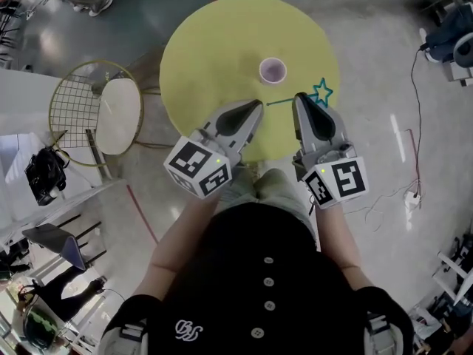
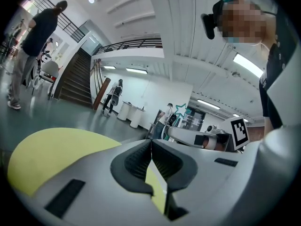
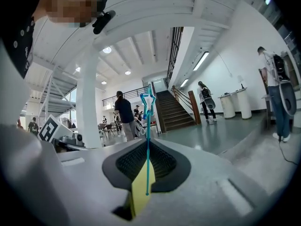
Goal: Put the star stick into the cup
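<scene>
Teal and thread-thin, the star stick (image 3: 147, 145) is pinched between the ribbed pads of the right tongs (image 1: 301, 98), which are closed down to a narrow slit on its shaft. It lies crosswise to them. The outlined star sticks out on the right side and the plain tail points left, above the near part of the yellow worktop (image 1: 214, 43). The cup (image 1: 272, 70) stands upright near the middle of the worktop, just beyond the tail and apart from it. The left tongs (image 1: 258, 105) are pressed together with nothing in them, near the right pair and short of the cup. The stick looks very light and probably a little springy. Weight should be no trouble, but a round, smooth shaft this slim could swivel or slide in the pads when it is tilted. The shaft is the right place to hold it, fairly close to the star, as the grip appears to be now. That leaves a long free tail to go into the cup's mouth first. The open star outline looks too frail to squeeze. The cup seems small and light, so a stray knock to its rim might tip it.
</scene>
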`<act>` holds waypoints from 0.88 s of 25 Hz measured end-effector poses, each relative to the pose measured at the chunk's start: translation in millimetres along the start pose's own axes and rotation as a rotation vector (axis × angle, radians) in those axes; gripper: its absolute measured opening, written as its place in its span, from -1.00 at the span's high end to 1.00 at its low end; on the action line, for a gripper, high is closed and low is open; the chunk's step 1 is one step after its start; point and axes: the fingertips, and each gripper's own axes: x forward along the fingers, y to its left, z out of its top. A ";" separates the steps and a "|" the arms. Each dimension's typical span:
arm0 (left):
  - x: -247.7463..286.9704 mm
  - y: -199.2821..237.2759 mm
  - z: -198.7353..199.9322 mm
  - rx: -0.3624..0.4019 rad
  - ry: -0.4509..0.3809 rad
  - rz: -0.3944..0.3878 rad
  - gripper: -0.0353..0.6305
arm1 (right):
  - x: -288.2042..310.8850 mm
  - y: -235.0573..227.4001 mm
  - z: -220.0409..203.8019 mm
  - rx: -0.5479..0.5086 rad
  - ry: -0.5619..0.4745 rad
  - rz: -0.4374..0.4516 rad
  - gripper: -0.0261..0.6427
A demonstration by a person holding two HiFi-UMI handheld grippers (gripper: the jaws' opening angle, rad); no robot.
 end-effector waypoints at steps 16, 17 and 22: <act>42.2 50.0 -16.4 -0.074 0.049 0.018 0.86 | 65.3 -64.4 -17.7 0.012 0.015 -0.061 0.88; 44.9 52.8 -17.9 -0.080 0.055 0.017 0.86 | 70.0 -66.9 -22.0 0.015 0.026 -0.059 0.88; 53.8 58.1 -28.0 -0.115 0.075 0.009 0.86 | 81.0 -76.5 -46.6 0.034 0.075 -0.067 0.88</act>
